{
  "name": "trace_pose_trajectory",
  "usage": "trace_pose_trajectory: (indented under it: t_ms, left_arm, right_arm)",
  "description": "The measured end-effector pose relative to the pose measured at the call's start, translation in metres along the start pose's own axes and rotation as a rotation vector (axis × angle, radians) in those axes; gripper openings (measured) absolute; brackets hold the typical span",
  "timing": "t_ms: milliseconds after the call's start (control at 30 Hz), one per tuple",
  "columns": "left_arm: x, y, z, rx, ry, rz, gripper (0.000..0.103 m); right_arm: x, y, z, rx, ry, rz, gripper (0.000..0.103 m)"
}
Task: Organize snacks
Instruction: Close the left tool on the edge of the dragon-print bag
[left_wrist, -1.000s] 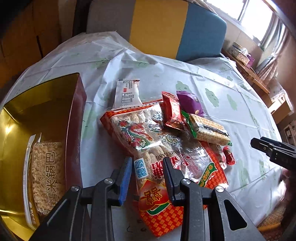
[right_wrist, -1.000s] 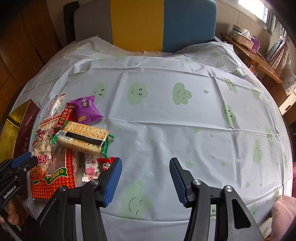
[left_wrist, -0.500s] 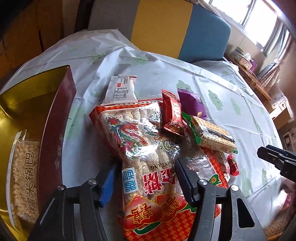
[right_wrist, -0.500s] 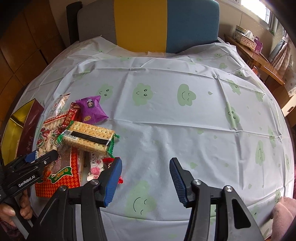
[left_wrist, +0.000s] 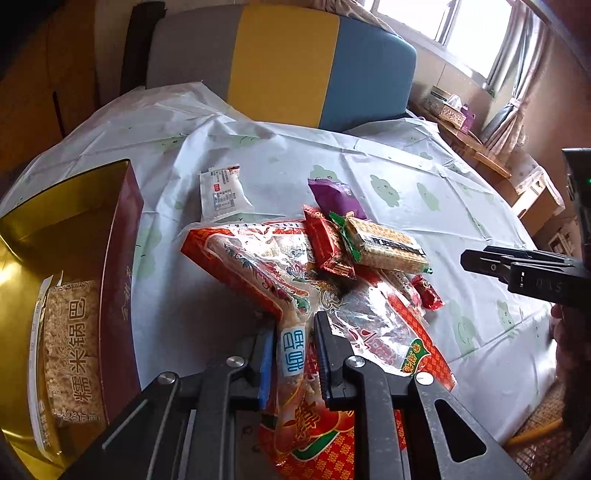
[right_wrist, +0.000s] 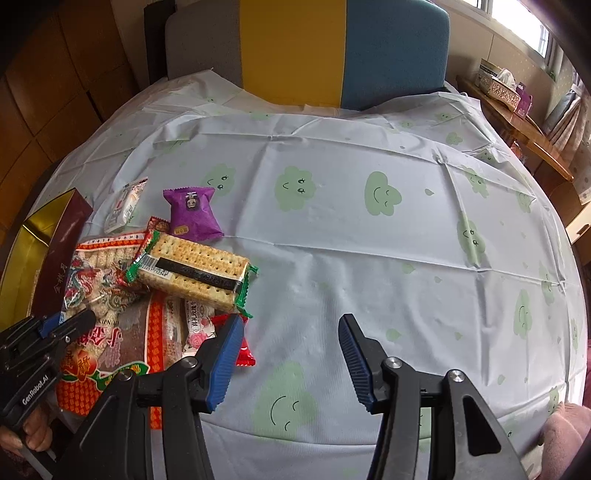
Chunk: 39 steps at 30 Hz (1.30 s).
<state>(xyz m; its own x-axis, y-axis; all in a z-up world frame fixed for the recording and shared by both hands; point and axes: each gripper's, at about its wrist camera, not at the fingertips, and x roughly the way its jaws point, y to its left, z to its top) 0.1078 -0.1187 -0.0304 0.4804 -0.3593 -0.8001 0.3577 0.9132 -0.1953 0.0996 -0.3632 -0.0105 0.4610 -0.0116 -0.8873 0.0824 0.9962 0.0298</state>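
Lying at the near left part of the table, the large red snack bag (left_wrist: 332, 317) with its clear window of pale puffed sticks sits under a small heap of other packets, and its near end is bunched up between the blue pads of the left gripper (left_wrist: 293, 354), whose jaws are closing with the crinkled plastic squeezed between them. On top of the bag rest a green-edged cracker pack (left_wrist: 384, 245) with a black band and a slim red sachet (left_wrist: 327, 245), the sachet tucked against the crackers' left end. A purple packet (right_wrist: 192, 212) lies on the cloth just beyond them, and a white packet (left_wrist: 223, 194) lies further left, apart from the heap. A small red candy (left_wrist: 426, 291) and a rose-printed wrapper (right_wrist: 199, 325) lie at the bag's right edge. To the left of the bag stands a maroon box (left_wrist: 118, 266) with a gold lining, open on top, and inside it a clear pack of rice crackers (left_wrist: 70, 350) lies flat. The right gripper (right_wrist: 291, 354) hangs over bare cloth to the right of the heap, its two blue pads set well apart with nothing between them. All of this rests on a round table under a pale tablecloth (right_wrist: 369, 258) printed with smiling green clouds, and a chair back (right_wrist: 306, 51) in grey, yellow and blue stands behind the far edge.
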Motion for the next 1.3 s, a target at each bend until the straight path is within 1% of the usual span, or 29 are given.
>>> trace_pose_trajectory:
  t_ms: [33,100,167,200,233,300,400,433,500,533,600,667,700,733,767,800,833,900,1000,1067,1133,1167,1267,1300]
  left_arm:
    - [-0.005,0.000,0.001,0.007,-0.010,0.006,0.019]
    - [-0.021,-0.003,0.004,0.042,-0.068,0.026,0.015]
    - [-0.035,-0.014,0.008,0.143,-0.120,0.080,0.014]
    - [-0.034,-0.017,0.009,0.178,-0.120,0.098,0.014]
    - [-0.030,-0.017,0.008,0.193,-0.102,0.103,0.013]
    - [-0.018,-0.014,0.001,0.185,-0.043,0.106,0.013]
    - [-0.002,-0.006,-0.015,0.128,0.017,0.086,0.013]
    - [0.000,-0.004,-0.018,0.115,0.017,0.080,0.013]
    - [-0.001,-0.006,-0.020,0.112,0.003,0.094,0.017]
    - [0.000,-0.007,-0.020,0.114,0.005,0.103,0.021]
    - [0.004,-0.010,-0.020,0.119,0.025,0.107,0.048]
    - [0.006,-0.009,-0.019,0.106,0.022,0.123,0.055]
    - [0.009,-0.007,-0.019,0.097,0.029,0.112,0.055]
    - [0.011,-0.006,-0.018,0.086,0.037,0.090,0.054]
    - [0.013,-0.005,-0.018,0.077,0.044,0.062,0.043]
    - [0.012,-0.003,-0.018,0.069,0.028,0.074,0.031]
    - [0.011,-0.003,-0.018,0.073,0.015,0.077,0.028]
    - [0.008,-0.001,-0.019,0.067,0.001,0.062,0.017]
    - [-0.003,-0.002,-0.020,0.066,-0.026,0.061,0.013]
    - [-0.017,-0.003,-0.021,0.078,-0.061,0.068,0.012]
    - [-0.031,-0.004,-0.023,0.090,-0.094,0.075,0.012]
    - [-0.037,-0.004,-0.024,0.097,-0.108,0.078,0.012]
    - [-0.043,0.003,-0.026,0.097,-0.104,0.085,0.012]
    - [-0.042,0.005,-0.027,0.095,-0.096,0.090,0.011]
  right_arm:
    - [-0.001,0.001,0.000,-0.004,-0.007,0.010,0.054]
    - [-0.001,0.004,0.000,-0.013,-0.008,0.028,0.054]
    - [0.000,0.005,0.000,-0.015,0.000,0.048,0.054]
    - [0.001,0.006,0.000,-0.015,0.005,0.058,0.054]
    - [0.002,0.007,0.001,-0.015,0.008,0.072,0.054]
    - [0.002,0.011,0.001,-0.025,0.008,0.100,0.054]
    - [0.003,0.018,-0.002,-0.053,0.016,0.102,0.054]
    - [0.003,0.019,-0.002,-0.060,0.017,0.097,0.054]
    - [0.004,0.020,-0.004,-0.068,0.018,0.084,0.054]
    - [0.005,0.020,-0.004,-0.065,0.021,0.083,0.054]
    - [0.006,0.019,-0.003,-0.057,0.024,0.077,0.054]
    - [0.008,0.018,-0.004,-0.050,0.030,0.073,0.054]
    - [0.008,0.017,-0.004,-0.046,0.030,0.070,0.054]
    - [0.007,0.016,-0.004,-0.042,0.029,0.066,0.054]
    - [0.007,0.016,-0.004,-0.036,0.027,0.064,0.054]
    - [0.007,0.014,-0.004,-0.028,0.025,0.064,0.054]
    - [0.007,0.013,-0.003,-0.020,0.025,0.064,0.054]
    - [0.008,0.012,-0.003,-0.011,0.025,0.063,0.054]
    - [0.007,0.013,-0.002,-0.014,0.014,0.057,0.054]
    - [0.004,0.013,-0.002,-0.017,-0.004,0.058,0.054]
    - [0.002,0.015,-0.002,-0.022,-0.015,0.071,0.048]
    - [0.001,0.016,-0.002,-0.026,-0.018,0.078,0.047]
    - [0.001,0.022,-0.003,-0.044,-0.019,0.100,0.047]
    - [0.001,0.024,-0.004,-0.048,-0.013,0.112,0.045]
